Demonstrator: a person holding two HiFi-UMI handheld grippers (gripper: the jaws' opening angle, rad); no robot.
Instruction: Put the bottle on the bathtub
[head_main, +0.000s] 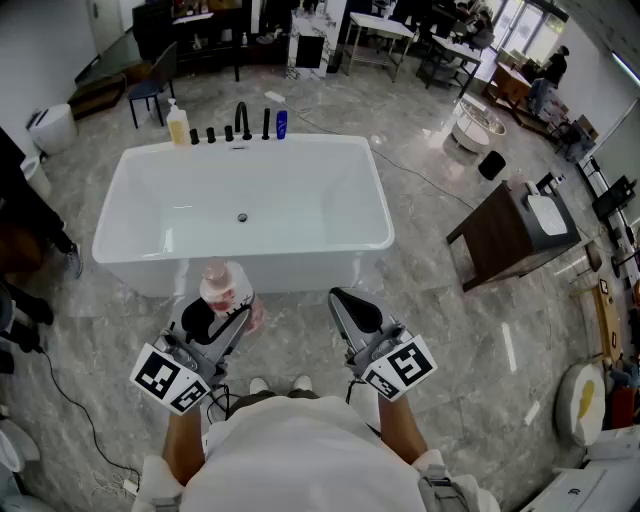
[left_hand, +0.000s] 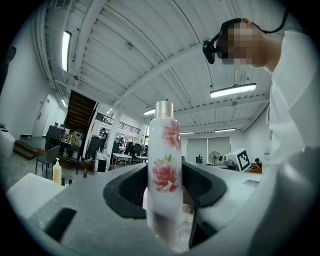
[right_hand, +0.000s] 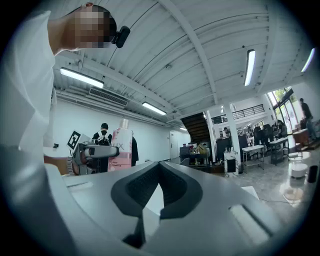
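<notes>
1. Clamping the bottle (left_hand: 164, 172) low on its body with the left gripper (head_main: 233, 322): upright, cap on top, pink flowers facing back along the jaws.
2. Riding alongside with the right gripper (right_hand: 159, 169), clenched tip to tip on nothing at all.
3. Holding both level and side by side, forearms tucked in close to the body, noses aimed at the bathtub (head_main: 383, 196).
4. Hanging over the marble floor (head_main: 430, 330) with that bottle, just short of the tub's near wall and not yet over the rim.
5. Looks like the carry step: grasped and lifted, but not set down anywhere.
6. Next up, probably: reaching forward and a touch higher to a flat stretch of rim, keeping the bottle vertical, lowering until the base sits flat, and only then letting go.
7. Worth noting on the far rim: a soap bottle (head_main: 177, 125), a black faucet (head_main: 242, 120) and a small blue bottle (head_main: 282, 124) lined up there, with the near rim bare and closest.
8. Narrow ledge, tall bottle, so a tilted release risks tipping it into the tub.
</notes>
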